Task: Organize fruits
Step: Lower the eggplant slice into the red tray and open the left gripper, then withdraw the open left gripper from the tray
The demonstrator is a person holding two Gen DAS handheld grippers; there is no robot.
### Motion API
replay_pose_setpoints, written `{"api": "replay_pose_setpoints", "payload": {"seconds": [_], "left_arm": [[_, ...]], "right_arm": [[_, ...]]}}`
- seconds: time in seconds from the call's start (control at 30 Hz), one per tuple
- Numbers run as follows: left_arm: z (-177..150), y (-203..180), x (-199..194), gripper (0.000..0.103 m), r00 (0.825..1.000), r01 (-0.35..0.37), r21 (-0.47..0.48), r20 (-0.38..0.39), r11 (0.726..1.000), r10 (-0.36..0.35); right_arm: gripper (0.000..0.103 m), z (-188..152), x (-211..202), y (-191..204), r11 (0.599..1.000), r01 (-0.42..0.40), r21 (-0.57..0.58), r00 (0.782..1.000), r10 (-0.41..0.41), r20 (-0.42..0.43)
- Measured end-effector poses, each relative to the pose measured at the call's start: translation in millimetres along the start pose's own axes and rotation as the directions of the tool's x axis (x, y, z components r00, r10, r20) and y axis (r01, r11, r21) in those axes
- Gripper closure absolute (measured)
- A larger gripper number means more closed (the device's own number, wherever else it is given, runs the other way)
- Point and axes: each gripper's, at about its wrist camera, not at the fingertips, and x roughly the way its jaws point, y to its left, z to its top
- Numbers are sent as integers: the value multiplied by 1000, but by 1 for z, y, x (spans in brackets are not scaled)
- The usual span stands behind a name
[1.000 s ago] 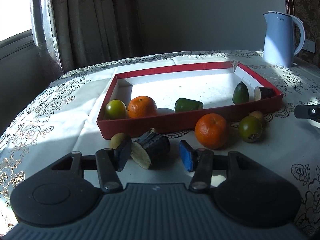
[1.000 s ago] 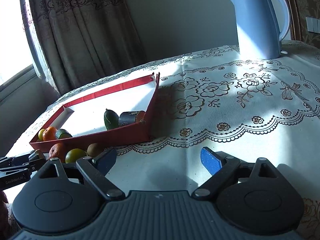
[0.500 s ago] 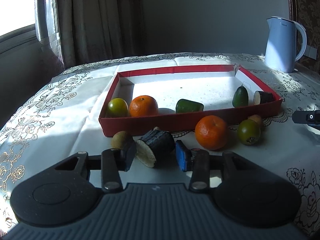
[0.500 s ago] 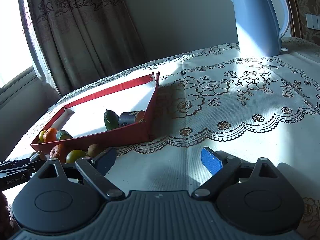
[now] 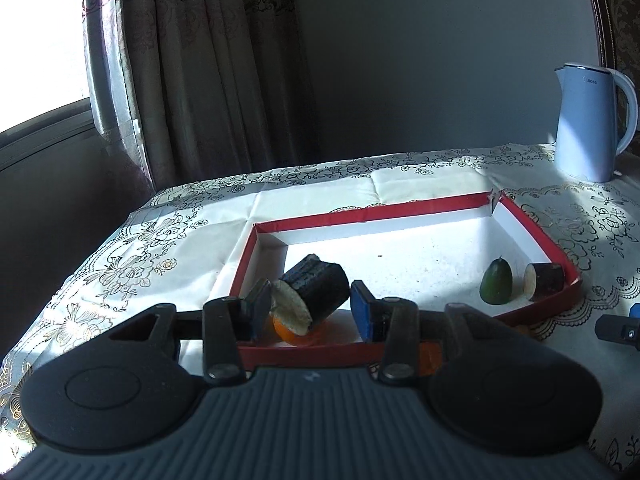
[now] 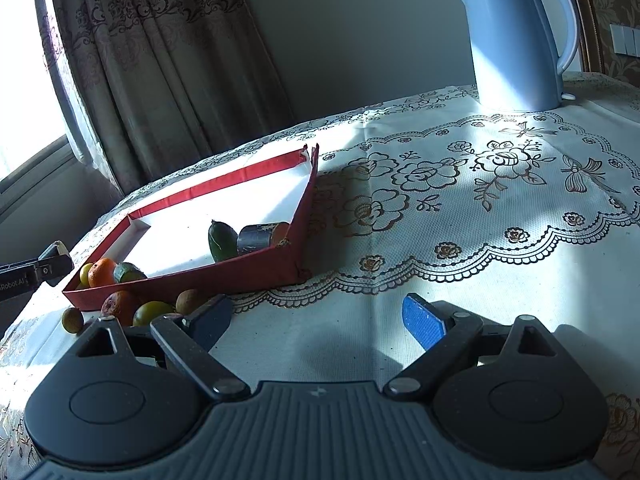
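My left gripper [image 5: 310, 312] is shut on a dark sugarcane-like stub [image 5: 316, 294] with a pale cut end, lifted above the near left part of the red box [image 5: 360, 214]. An orange [image 5: 294, 332] shows just below the stub. A green pointed fruit [image 5: 496, 286] and a second dark stub [image 5: 546, 282] lie in the box's right corner. My right gripper [image 6: 320, 318] stands open over bare cloth. In the right wrist view an orange [image 6: 118, 306], a green round fruit [image 6: 150, 312] and two small brown fruits [image 6: 188, 300] lie on the cloth before the red box [image 6: 248, 270].
A pale blue kettle [image 6: 516, 40] stands at the back right of the table. Floral lace cloth [image 6: 460, 208] covers the table. Curtains [image 5: 208, 68] and a window lie behind at left. Inside the box an orange [image 6: 102, 272] and green fruits sit at its left end.
My left gripper closed on the dark stub and lifted it off the cloth, up over the box's near edge. The right gripper stayed where it was, open.
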Motion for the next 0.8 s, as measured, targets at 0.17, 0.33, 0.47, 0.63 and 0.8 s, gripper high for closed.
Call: {"api": "replay_pose_setpoints", "payload": {"seconds": [0.17,0.33,0.47,0.63,0.8], "left_arm": [[13,-7,21,64,1000,-28,4,-4,1000,28],[19,-10,49,64,998,-56,-13,-35,998,56],[17,-12,64,64,997,-56,-23,-61,998,54],[12,-15,75,63,995,-60,-21,-80,998,58],[10,-16,76,37,995,-81,-20,-60,996,80]], "right_arm": [[10,0,0,-1,1000,-2,3,1000,2,1],[8,0,0,-1,1000,-6,4,1000,6,-1],[7,0,0,-1,1000,-8,4,1000,8,-2],[6,0,1,0,1000,-12,4,1000,12,-4],[5,0,1,0,1000,-13,2,1000,13,-6]]}}
